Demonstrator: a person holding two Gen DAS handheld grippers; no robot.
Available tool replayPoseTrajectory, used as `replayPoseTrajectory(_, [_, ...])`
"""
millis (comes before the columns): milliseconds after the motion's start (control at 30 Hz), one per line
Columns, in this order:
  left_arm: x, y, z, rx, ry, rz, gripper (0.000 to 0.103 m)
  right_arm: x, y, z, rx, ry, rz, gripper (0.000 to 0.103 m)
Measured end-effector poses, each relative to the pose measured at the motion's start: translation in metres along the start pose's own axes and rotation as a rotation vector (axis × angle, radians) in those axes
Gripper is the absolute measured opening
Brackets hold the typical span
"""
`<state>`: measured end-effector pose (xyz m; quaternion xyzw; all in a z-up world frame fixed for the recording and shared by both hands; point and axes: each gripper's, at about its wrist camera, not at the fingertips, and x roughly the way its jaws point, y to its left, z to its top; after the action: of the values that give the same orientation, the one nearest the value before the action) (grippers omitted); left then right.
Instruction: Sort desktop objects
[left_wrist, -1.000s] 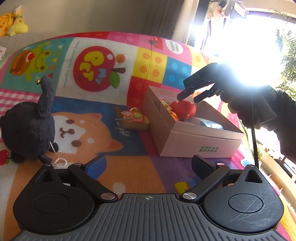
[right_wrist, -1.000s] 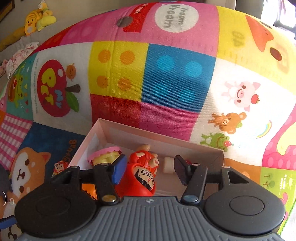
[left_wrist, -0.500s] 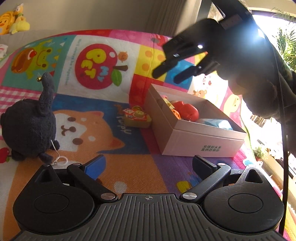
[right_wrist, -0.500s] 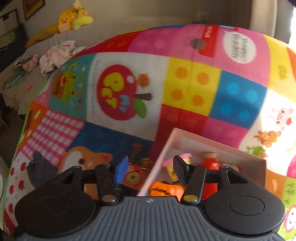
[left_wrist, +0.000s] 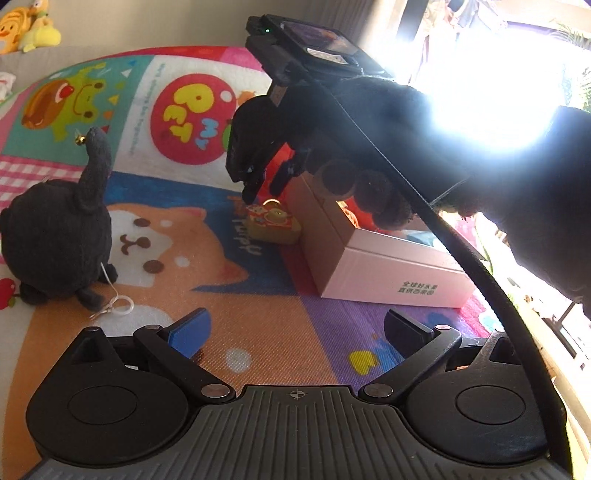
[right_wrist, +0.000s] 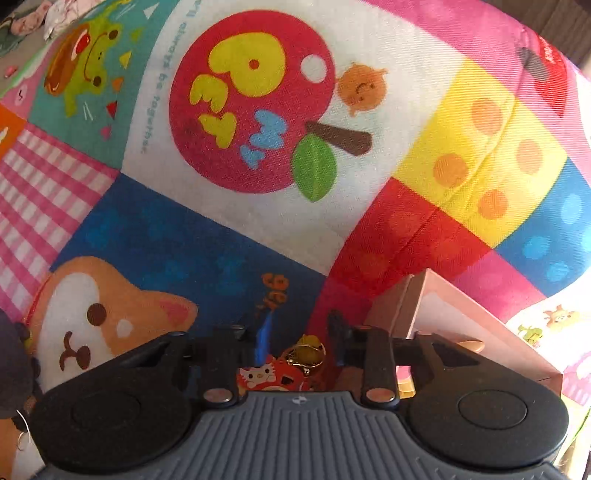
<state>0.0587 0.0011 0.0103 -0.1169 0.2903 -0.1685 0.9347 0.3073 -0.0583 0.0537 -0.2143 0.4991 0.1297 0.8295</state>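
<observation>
The right gripper (left_wrist: 264, 188) points steeply down at the play mat, its jaws closing, with the small red-and-yellow toy (left_wrist: 272, 221) directly beneath the tips; from its own camera the toy (right_wrist: 284, 365) sits between the two fingers, but whether the pads already press on it cannot be told. The toy lies on the blue patch of the mat (left_wrist: 258, 325), just beside the near left corner of the pink cardboard box (left_wrist: 388, 273). The box wall (right_wrist: 436, 306) stands close against the right finger, leaving little room on that side.

The left gripper (left_wrist: 295, 328) hangs low over the orange and purple squares, its jaws wide apart and nothing between them.

Further left, well apart from the toy, a black plush cat (left_wrist: 55, 236) sits on the mat with its tail up and a small bell at the tip; a white string loop (left_wrist: 118, 306) lies by its feet. Yellow plush toys (left_wrist: 26, 31) rest beyond the mat's far edge.

The gloved hand (left_wrist: 369, 147) holding the right gripper, and a black cable (left_wrist: 461, 266) crossing the view, cover most of the box's inside; only scraps of red and blue show there. Window glare (left_wrist: 498, 74) washes out the upper right. In the right wrist view the toy's lower half is cut off by the gripper body.
</observation>
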Motion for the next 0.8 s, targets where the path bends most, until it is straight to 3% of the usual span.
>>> replayPoseTrajectory(100, [-0.001, -0.002, -0.001, 0.011, -0.001, -0.006, 0.102, -0.001, 0.0, -0.006, 0.02, 0.03, 0.048, 0.022])
replayPoseTrajectory(200, [-0.002, -0.006, -0.003, 0.045, 0.002, -0.014, 0.102, -0.014, 0.0, -0.023, 0.039, 0.07, 0.154, 0.021])
replayPoseTrajectory(433, [-0.009, -0.013, -0.011, 0.084, 0.029, -0.034, 0.103, -0.072, 0.008, -0.095, -0.072, 0.06, 0.352, 0.019])
replayPoseTrajectory(567, [-0.019, -0.017, -0.02, 0.103, 0.07, -0.077, 0.103, -0.096, -0.004, -0.136, -0.045, 0.056, 0.413, 0.019])
replayPoseTrajectory(633, [-0.022, -0.02, -0.024, 0.12, 0.092, -0.095, 0.103, -0.105, -0.017, -0.155, -0.03, 0.017, 0.403, 0.02])
replayPoseTrajectory(700, [-0.023, -0.025, -0.027, 0.14, 0.11, -0.093, 0.103, -0.115, -0.031, -0.175, -0.021, -0.055, 0.336, 0.022])
replayPoseTrajectory(800, [-0.019, -0.032, -0.027, 0.171, 0.128, -0.062, 0.103, -0.129, -0.053, -0.207, 0.018, -0.185, 0.24, 0.036])
